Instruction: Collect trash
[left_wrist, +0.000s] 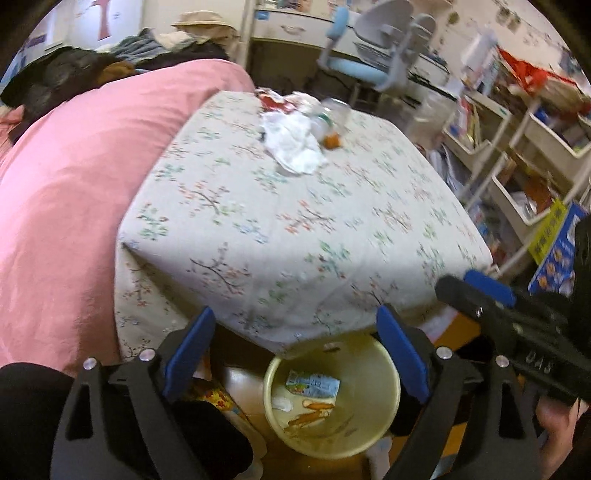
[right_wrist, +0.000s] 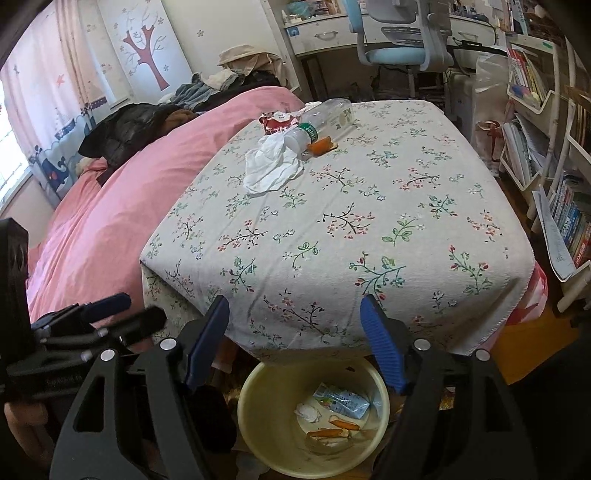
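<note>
A bench (right_wrist: 369, 229) draped in a floral cloth is seen from its near edge by both wrist cameras. Below that edge, on the floor, stands a pale yellow bin (right_wrist: 258, 435). Inside the bin some trash has already been dropped: a blue printed wrapper (right_wrist: 341, 400), a small white wad (right_wrist: 307, 412) and strips of orange peel (right_wrist: 332, 430).

More trash is left at the far end of the bench, well apart from the bin: a crumpled white tissue (right_wrist: 271, 166), a clear plastic bottle (right_wrist: 321, 120) lying on its side, a piece of orange peel (right_wrist: 322, 145) touching the bottle's neck, and a red and white wrapper (right_wrist: 277, 122) just behind them.

The left claw (left_wrist: 295, 354) is held above the bin with its blue pads wide apart and nothing between them. The right claw (right_wrist: 295, 339) is likewise spread apart and empty over the bin.

The task is judged to be partly done: several pieces are binned, while four items remain to be fetched from the far end of the bench.
</note>
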